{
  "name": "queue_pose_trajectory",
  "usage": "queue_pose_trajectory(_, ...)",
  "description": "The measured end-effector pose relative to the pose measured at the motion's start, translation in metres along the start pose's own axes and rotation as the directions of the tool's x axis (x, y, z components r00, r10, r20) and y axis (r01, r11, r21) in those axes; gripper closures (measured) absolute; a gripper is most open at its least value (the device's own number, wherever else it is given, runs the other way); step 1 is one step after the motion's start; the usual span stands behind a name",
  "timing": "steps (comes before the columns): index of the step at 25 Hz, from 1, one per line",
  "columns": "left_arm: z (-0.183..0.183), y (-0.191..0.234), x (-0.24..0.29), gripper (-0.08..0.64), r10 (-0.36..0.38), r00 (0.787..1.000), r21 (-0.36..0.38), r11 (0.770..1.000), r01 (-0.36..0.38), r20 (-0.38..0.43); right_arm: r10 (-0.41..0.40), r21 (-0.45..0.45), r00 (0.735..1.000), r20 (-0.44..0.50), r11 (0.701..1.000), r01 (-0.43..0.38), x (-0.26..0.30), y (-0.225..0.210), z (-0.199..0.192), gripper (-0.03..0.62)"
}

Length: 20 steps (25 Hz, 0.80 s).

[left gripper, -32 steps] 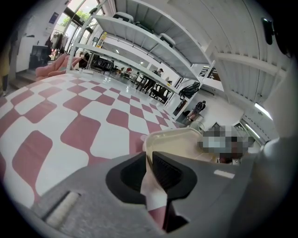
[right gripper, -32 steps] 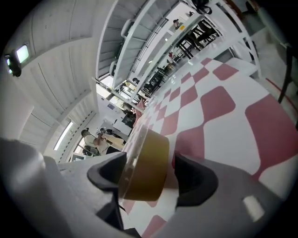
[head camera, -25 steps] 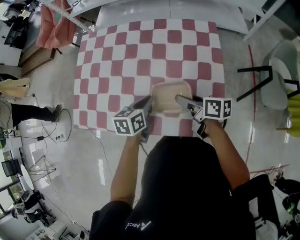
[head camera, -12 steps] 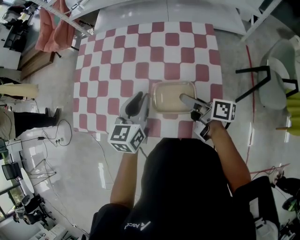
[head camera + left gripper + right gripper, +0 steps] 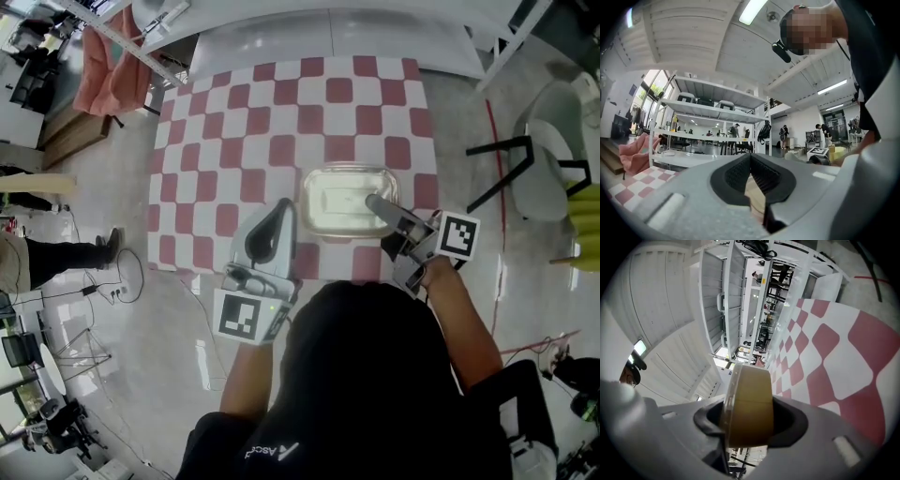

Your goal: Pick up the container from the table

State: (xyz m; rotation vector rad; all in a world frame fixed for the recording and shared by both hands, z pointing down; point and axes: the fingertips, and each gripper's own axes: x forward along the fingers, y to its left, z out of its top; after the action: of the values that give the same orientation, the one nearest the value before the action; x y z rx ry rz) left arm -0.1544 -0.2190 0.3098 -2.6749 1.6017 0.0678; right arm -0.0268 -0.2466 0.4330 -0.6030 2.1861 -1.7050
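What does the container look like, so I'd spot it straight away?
Find the red-and-white checked table. Near its front edge, right of centre, is the container: a shallow, pale beige rectangular tub with rounded corners. Unlike the checks around it, it is one plain colour.

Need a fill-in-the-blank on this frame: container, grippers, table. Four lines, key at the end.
1. The tablecloth has a red-and-white ___ pattern.
2. The gripper with the end of the container between its jaws is the ___ one.
3. The left gripper has its jaws ___.
4. In the head view, the pink fabric hangs at the top ___ corner.

Missing words: checked; right; shut; left.
Note: the right gripper's jaws are closing on the container.
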Motion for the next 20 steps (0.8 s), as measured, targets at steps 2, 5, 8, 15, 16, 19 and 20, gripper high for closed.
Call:
queue_pose_trajectory(2,0.004,-0.004,-0.001,0.550,-0.011,1.000,-0.002,1.000,0.011,0.011,0.017,0.003,1.000,0.005,1.000,-0.017,-0.002,0.007,-0.002,0.385)
queue_pose_trajectory(5,0.009,-0.007,-0.005,0.551,-0.022,0.999,-0.002,1.000,0.022,0.028,0.031,0.018,0.999,0.010,0.999,-0.031,-0.006,0.015,-0.006,0.387)
queue_pose_trajectory(8,0.013,-0.005,-0.010,0.551,-0.013,0.999,0.006,1.000,0.013,0.031,0.036,0.027,0.999,0.016,0.999,-0.036,-0.010,0.020,-0.010,0.388)
queue_pose_trajectory(15,0.009,-0.001,-0.016,0.551,0.012,1.000,-0.006,1.000,-0.012,0.006,0.048,0.028,0.999,0.021,0.998,-0.049,-0.012,0.027,-0.015,0.390)
queue_pose_trajectory(16,0.009,-0.001,-0.017,0.551,0.015,1.000,-0.006,1.000,-0.015,0.008,0.048,0.028,0.999,0.022,0.998,-0.049,-0.012,0.027,-0.015,0.390)
queue_pose_trajectory(19,0.010,-0.002,-0.018,0.551,0.017,1.000,-0.005,1.000,-0.017,0.019,0.046,0.028,0.999,0.025,0.998,-0.047,-0.013,0.026,-0.015,0.391)
queue_pose_trajectory(20,0.010,-0.002,-0.018,0.550,0.018,1.000,-0.007,1.000,-0.018,0.015,0.046,0.028,0.999,0.025,0.999,-0.046,-0.013,0.026,-0.015,0.391)
